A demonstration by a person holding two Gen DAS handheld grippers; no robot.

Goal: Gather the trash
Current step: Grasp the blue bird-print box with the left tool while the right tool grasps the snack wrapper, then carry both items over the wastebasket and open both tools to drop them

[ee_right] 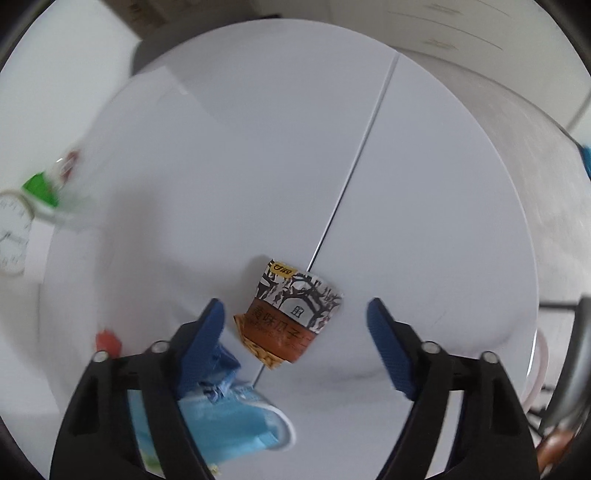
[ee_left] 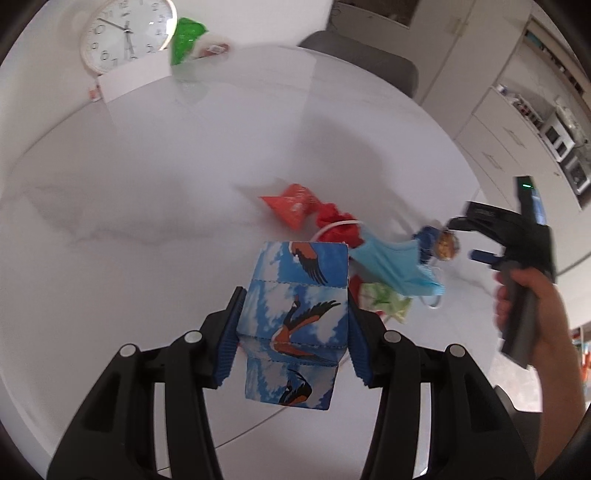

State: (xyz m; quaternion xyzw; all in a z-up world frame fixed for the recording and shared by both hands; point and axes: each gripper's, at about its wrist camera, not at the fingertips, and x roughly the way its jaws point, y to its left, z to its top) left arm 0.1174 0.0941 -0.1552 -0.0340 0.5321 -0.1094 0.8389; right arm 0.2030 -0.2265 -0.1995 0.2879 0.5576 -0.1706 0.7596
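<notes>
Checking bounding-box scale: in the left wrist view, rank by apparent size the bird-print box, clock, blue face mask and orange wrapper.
1. Bird-print box, largest, though it sits nearest the camera, so that inflates it.
2-3. Clock and blue face mask look too alike to rank; the clock is cut off by the frame edge.
4. Orange wrapper, smallest.

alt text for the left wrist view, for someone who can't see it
The left gripper clamps a blue bird-print carton above a white table. Beyond it lie red wrappers and a blue face mask, with the right gripper approaching.
</notes>
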